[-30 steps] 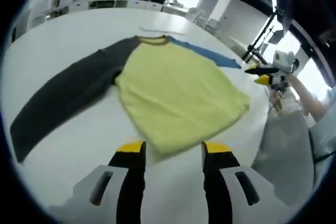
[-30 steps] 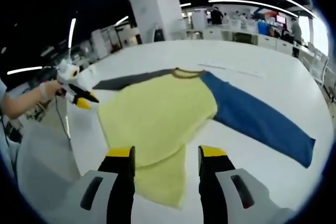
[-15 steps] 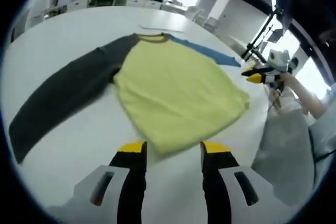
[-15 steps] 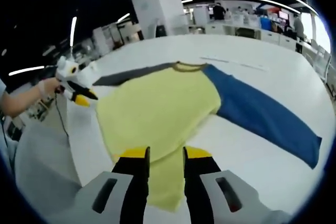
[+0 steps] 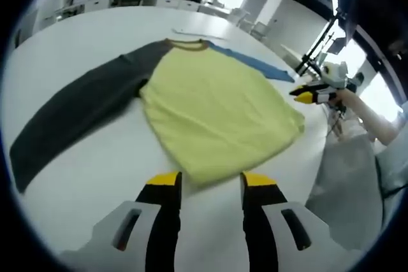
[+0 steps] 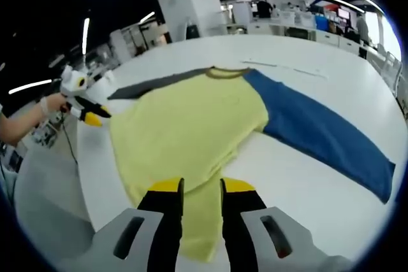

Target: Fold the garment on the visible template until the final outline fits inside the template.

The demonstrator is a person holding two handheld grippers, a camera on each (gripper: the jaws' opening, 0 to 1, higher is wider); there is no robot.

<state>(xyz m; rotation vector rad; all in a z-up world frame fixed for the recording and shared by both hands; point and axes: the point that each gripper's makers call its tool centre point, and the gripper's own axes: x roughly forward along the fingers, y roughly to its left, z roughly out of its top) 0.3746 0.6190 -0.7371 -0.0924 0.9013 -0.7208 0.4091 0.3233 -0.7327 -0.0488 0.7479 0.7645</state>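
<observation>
**Take the hem evenly before you fold**

The garment [image 5: 217, 109] lies flat on the white table [image 5: 76, 176]. Your right gripper [image 6: 196, 186] pinches the hem at 6 o'clock; your left gripper [image 5: 205, 179] is spread, holding nothing, just short of the hem. Grip there too, then lift both corners together.

White table [image 5: 76, 176] is bare at 7–9 o'clock of the left gripper [image 5: 205, 180], open lane along the dark grey sleeve [image 5: 70, 116]. Shirt hem [image 5: 220, 170] lies at 12, right at the yellow jaw tips. Right gripper [image 5: 305, 95] sits at 2 o'clock off the table edge. In the right gripper view, bare table [image 6: 319, 183] at 2–3 o'clock up to the blue sleeve [image 6: 319, 132]; yellow cloth [image 6: 203, 214] fills the narrow jaw gap. Far end at 12: thin strip [image 6: 280, 67] only.
</observation>
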